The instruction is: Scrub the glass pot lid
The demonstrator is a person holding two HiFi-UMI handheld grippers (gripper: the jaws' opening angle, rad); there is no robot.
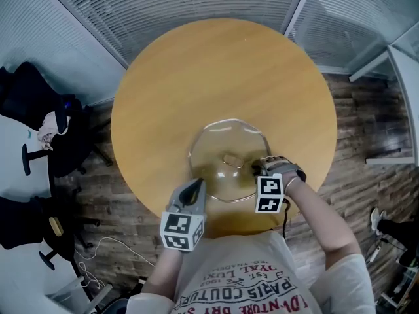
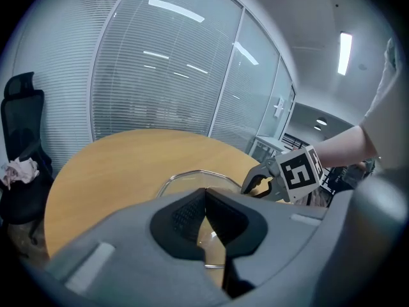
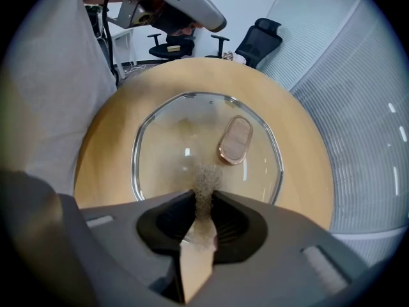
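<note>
On the table (image 1: 196, 57) near its front edge, head view, lies the glass lid (image 1: 213, 146), judged rigid, slick and breakable, best steadied at its rim; left gripper view, the left gripper (image 2: 205, 194) is closed and empty over that rim; right gripper view, the right gripper (image 3: 203, 200) clamps a scouring pad (image 3: 204, 181) beside the knob (image 3: 234, 139).

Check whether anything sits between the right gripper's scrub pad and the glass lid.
Nothing visible does. The right gripper has its jaws shut on the scrub pad, whose tip points straight at bare glass of the glass lid. The lid's handle lies further on, off to one side.
</note>
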